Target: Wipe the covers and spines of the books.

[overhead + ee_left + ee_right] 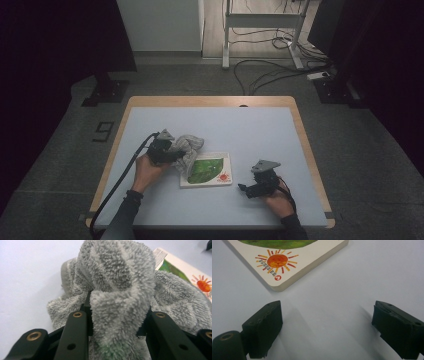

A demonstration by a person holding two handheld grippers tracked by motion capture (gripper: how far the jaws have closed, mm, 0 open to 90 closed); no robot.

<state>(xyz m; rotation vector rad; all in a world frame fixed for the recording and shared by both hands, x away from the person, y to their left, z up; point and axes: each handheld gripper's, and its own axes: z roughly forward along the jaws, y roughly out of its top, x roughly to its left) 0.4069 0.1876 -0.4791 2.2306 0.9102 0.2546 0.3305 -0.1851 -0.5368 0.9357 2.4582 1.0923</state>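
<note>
A grey fluffy towel (pixel 189 150) lies bunched on the pale table, its lower part draped over the left edge of a picture book (pixel 212 172) with a green cover and an orange sun. My left gripper (pixel 172 152) is shut on a thick fold of the towel (pixel 120 297), which bulges up between the black jaws. The book's corner (pixel 190 270) peeks out behind the towel. My right gripper (pixel 243 189) rests on the table right of the book, jaws wide open with nothing between them. Its camera looks at the book's sun corner (pixel 277 261).
The table (pixel 260 130) has a wooden rim and a pale blue top, with bare surface behind and right of the book. Beyond the far edge the floor holds cables (pixel 270 70) and a white desk frame (pixel 260 30). Dark curtains flank both sides.
</note>
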